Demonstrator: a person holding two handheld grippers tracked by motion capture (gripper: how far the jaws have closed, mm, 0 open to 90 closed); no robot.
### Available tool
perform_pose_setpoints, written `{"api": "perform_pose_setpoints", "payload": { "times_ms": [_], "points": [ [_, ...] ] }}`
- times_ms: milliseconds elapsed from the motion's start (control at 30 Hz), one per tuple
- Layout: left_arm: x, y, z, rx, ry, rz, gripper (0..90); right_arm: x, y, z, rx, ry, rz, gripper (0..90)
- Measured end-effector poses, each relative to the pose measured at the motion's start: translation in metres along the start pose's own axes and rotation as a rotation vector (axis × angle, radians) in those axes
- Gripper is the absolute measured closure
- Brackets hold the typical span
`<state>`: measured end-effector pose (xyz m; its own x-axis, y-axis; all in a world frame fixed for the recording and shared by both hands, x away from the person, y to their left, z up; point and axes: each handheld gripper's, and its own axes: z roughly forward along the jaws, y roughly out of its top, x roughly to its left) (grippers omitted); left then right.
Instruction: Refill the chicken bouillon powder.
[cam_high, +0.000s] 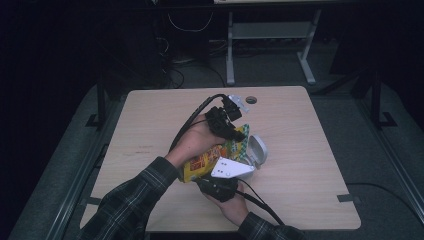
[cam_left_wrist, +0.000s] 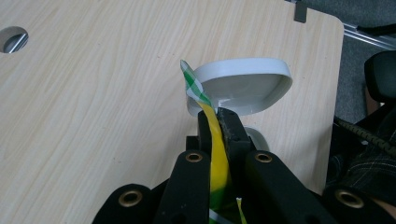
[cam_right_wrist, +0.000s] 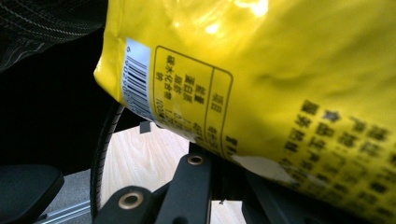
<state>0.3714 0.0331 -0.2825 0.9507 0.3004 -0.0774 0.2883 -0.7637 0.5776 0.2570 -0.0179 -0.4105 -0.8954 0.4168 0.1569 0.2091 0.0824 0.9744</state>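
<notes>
While both grippers' fingers clamp the yellow snack bag (cam_high: 207, 161), left gripper (cam_left_wrist: 218, 122) at its top edge, right gripper (cam_high: 216, 186) at its bottom, above mid-desk beside the white bowl (cam_left_wrist: 243, 86), tearing it open seems next, needing opposite pulls

dim surroundings, lit table, glare on packet (cam_right_wrist: 280, 70).

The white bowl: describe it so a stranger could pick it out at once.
On the wooden table, look just right of the two grippers that clamp a yellow bag near the middle. The white bowl sits there, tipped so its hollow inside faces the bag's green-checked top edge. It is the one plain white rounded thing there, not printed or black.
</notes>
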Motion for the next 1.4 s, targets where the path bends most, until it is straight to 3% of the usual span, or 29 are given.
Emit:
{"api": "perform_pose_setpoints", "payload": {
  "times_ms": [1400],
  "points": [
    [0.0015,-0.0039,-0.0018,-0.019,0.011,-0.027,89.8,0.0005,-0.0009,0.0012,0.005,0.008,-0.005,90.0]
  ]
}}
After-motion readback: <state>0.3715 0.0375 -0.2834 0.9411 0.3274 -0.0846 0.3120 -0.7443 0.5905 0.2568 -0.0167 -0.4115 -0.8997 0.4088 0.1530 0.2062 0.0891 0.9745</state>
